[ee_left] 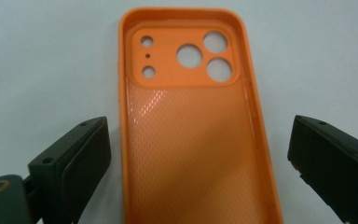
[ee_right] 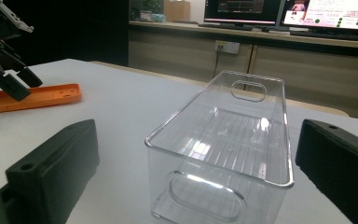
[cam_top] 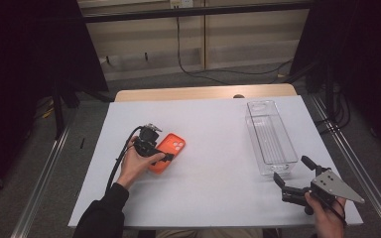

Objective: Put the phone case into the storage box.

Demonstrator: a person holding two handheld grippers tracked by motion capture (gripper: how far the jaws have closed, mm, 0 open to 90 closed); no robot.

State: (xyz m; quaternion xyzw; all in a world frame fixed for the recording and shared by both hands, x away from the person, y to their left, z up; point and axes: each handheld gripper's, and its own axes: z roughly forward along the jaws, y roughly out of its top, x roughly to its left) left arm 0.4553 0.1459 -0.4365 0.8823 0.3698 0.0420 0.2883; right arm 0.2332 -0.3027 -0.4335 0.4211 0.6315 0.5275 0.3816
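We see the orange phone case (cam_top: 168, 152) lying flat on the white table (cam_top: 213, 198), left of centre, hollow side up. Its long axis runs diagonally in the high view, the camera-cutout end pointing away from the person and toward the right. Our left gripper (ee_left: 200, 163) hangs over its near end, jaws spread wide on either side, not touching it. Our right gripper (cam_top: 294, 174) sits released too, just before the clear plastic bin (cam_top: 270, 139).
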